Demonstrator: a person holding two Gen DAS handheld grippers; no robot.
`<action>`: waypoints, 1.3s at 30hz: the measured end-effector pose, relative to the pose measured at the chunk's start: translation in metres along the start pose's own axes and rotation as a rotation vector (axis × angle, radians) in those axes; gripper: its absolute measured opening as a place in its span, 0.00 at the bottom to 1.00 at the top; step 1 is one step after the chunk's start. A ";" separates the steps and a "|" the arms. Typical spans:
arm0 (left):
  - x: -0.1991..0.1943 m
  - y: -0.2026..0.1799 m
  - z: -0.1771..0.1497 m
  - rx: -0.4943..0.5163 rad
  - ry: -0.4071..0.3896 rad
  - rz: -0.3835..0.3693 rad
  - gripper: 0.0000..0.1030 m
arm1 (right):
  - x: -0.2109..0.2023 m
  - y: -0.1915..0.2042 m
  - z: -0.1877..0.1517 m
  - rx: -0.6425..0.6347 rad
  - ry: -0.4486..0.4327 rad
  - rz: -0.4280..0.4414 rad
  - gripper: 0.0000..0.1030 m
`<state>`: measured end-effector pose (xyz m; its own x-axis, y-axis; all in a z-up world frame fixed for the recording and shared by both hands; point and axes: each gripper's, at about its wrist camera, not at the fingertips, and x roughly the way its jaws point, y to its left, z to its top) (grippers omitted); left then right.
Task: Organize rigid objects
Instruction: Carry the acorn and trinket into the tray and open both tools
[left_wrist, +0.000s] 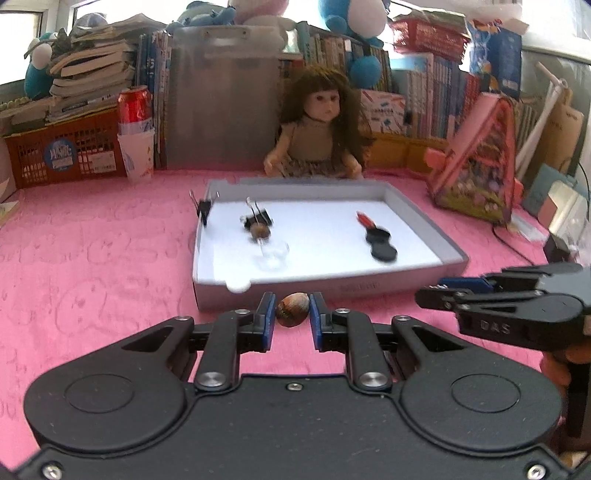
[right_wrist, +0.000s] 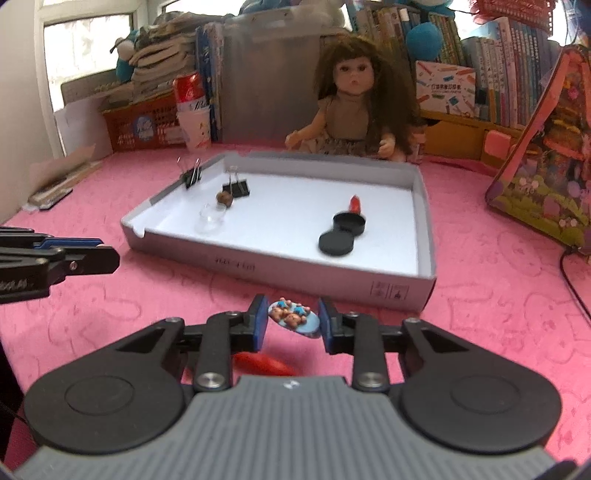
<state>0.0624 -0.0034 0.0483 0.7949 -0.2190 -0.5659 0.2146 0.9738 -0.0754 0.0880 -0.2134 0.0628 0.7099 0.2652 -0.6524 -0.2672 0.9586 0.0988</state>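
Note:
A grey shallow box (left_wrist: 421, 218) (right_wrist: 424, 206) lies on the pink cloth. It holds a black binder clip (left_wrist: 258, 220) (right_wrist: 238, 188), a brown shell (left_wrist: 261, 232) (right_wrist: 224, 198), a clear glass piece (left_wrist: 273, 254) (right_wrist: 212, 219), black round lids (left_wrist: 382, 243) (right_wrist: 341, 234) and a red piece (left_wrist: 365, 219) (right_wrist: 354, 204). Another clip (left_wrist: 203, 210) (right_wrist: 191, 177) sits on its left wall. My left gripper (left_wrist: 291, 314) is shut on a brown striped shell (left_wrist: 291, 309) in front of the box. My right gripper (right_wrist: 293, 317) is shut on a blue oval charm with bears (right_wrist: 293, 316).
A doll (left_wrist: 321, 129) (right_wrist: 354, 103) sits behind the box. A red can on a paper cup (left_wrist: 135, 129) (right_wrist: 192, 107), an orange basket (left_wrist: 62, 151) and books line the back. A pink toy house (left_wrist: 480, 162) (right_wrist: 546, 166) stands right. A red object (right_wrist: 262, 363) lies under my right gripper.

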 end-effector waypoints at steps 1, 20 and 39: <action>0.004 0.001 0.006 -0.002 -0.008 0.004 0.18 | -0.001 -0.002 0.004 0.007 -0.009 -0.003 0.33; 0.101 0.012 0.049 -0.066 0.057 0.096 0.18 | 0.058 -0.045 0.049 0.163 0.036 -0.100 0.33; 0.142 0.023 0.045 -0.092 0.114 0.144 0.18 | 0.087 -0.044 0.055 0.146 0.090 -0.117 0.33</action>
<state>0.2056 -0.0146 0.0028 0.7429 -0.0733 -0.6653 0.0462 0.9972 -0.0583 0.1977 -0.2272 0.0429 0.6680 0.1466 -0.7296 -0.0840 0.9890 0.1219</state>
